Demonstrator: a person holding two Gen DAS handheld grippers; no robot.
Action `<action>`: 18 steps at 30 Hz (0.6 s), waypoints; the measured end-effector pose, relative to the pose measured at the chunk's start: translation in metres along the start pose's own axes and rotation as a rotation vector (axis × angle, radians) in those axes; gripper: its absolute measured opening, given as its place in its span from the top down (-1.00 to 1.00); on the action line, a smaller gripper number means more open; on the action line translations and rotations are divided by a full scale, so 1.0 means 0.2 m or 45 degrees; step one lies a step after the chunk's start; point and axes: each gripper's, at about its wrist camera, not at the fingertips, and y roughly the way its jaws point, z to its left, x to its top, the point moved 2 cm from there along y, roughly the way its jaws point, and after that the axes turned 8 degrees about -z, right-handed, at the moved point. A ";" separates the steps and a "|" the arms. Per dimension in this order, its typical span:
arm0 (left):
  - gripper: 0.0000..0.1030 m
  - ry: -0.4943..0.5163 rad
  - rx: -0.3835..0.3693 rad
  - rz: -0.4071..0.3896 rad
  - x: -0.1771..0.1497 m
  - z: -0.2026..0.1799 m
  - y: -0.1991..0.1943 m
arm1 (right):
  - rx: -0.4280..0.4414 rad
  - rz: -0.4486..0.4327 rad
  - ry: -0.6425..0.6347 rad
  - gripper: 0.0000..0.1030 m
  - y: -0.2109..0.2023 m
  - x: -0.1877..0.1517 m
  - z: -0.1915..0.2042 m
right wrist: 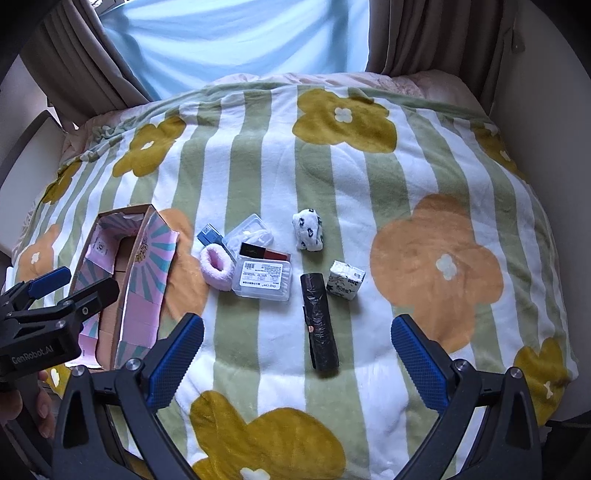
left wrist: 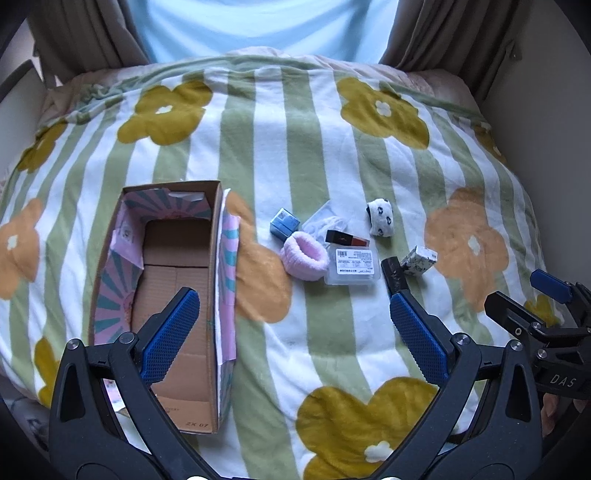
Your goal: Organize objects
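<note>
An open cardboard box point(left wrist: 173, 266) point(right wrist: 122, 266) with a pink and teal lining lies on the left of the blanket, empty. To its right lie a pink scrunchie point(left wrist: 304, 254) point(right wrist: 218, 267), a small blue box point(left wrist: 283, 221) point(right wrist: 210, 234), a clear plastic case point(left wrist: 352, 266) point(right wrist: 264, 278), a lipstick point(left wrist: 347, 238) point(right wrist: 264, 253), a rolled white sock point(left wrist: 380, 218) point(right wrist: 309, 229), a tissue pack point(left wrist: 419, 260) point(right wrist: 345, 278) and a black bag roll point(right wrist: 319, 325) point(left wrist: 395, 275). My left gripper point(left wrist: 295, 332) is open over the box's right side. My right gripper point(right wrist: 297, 354) is open, just short of the black roll.
A striped flower blanket point(right wrist: 424, 177) covers the bed. A second clear case point(right wrist: 251, 230) lies behind the lipstick. Curtains point(right wrist: 424, 33) hang behind the bed. My left gripper also shows in the right wrist view point(right wrist: 55, 306), and my right gripper in the left wrist view point(left wrist: 546, 310).
</note>
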 end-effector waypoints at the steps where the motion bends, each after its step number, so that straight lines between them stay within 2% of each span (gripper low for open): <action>1: -0.99 0.006 -0.001 0.018 0.00 -0.01 0.05 | -0.002 0.016 0.005 -0.97 0.04 -0.01 -0.01; 14: -0.99 0.088 0.059 0.256 -0.06 -0.06 0.69 | 0.020 0.264 -0.041 -0.96 0.57 -0.21 -0.09; 18: -0.99 0.141 0.075 0.311 -0.07 -0.05 0.86 | 0.032 0.328 -0.051 -0.85 0.70 -0.28 -0.09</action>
